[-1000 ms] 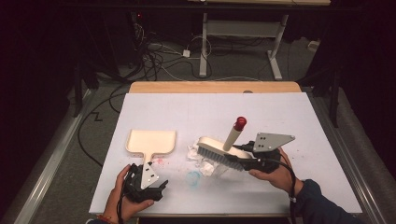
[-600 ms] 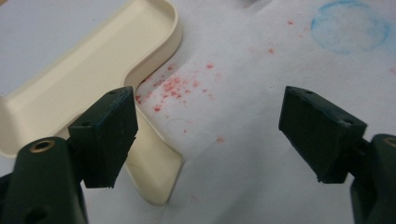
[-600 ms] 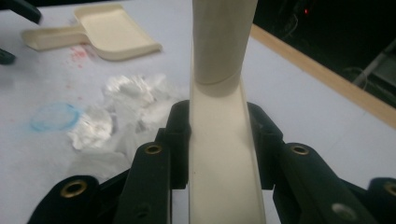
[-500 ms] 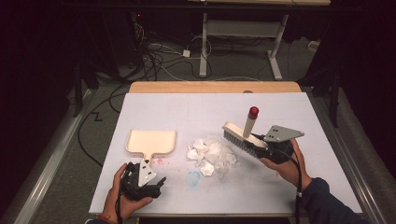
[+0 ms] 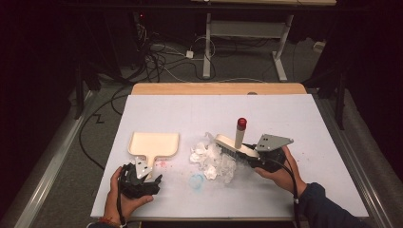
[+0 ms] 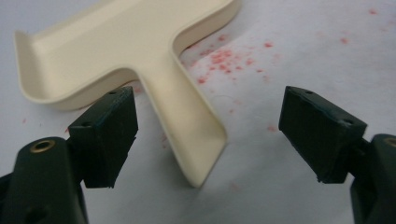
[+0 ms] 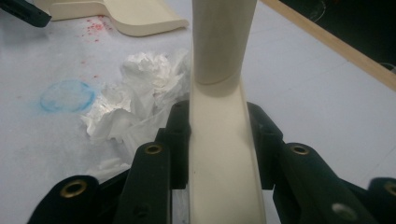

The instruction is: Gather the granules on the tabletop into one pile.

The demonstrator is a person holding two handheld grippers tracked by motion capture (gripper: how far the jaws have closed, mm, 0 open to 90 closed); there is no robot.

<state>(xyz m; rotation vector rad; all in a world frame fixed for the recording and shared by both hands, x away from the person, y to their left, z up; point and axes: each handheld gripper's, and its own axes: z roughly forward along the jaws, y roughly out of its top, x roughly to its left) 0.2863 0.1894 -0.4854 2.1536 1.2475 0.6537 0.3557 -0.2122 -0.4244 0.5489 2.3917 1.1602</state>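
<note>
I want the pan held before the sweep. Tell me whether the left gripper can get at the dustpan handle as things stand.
Probably yes. The left gripper has its jaws open on either side of the dustpan handle, which lies flat on the table with nothing across it. The crumpled paper sits off to the side.

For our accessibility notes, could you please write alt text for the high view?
The right gripper holds a cream brush against crumpled white paper on a white table. The left gripper rests open at the handle of a cream dustpan.
</note>
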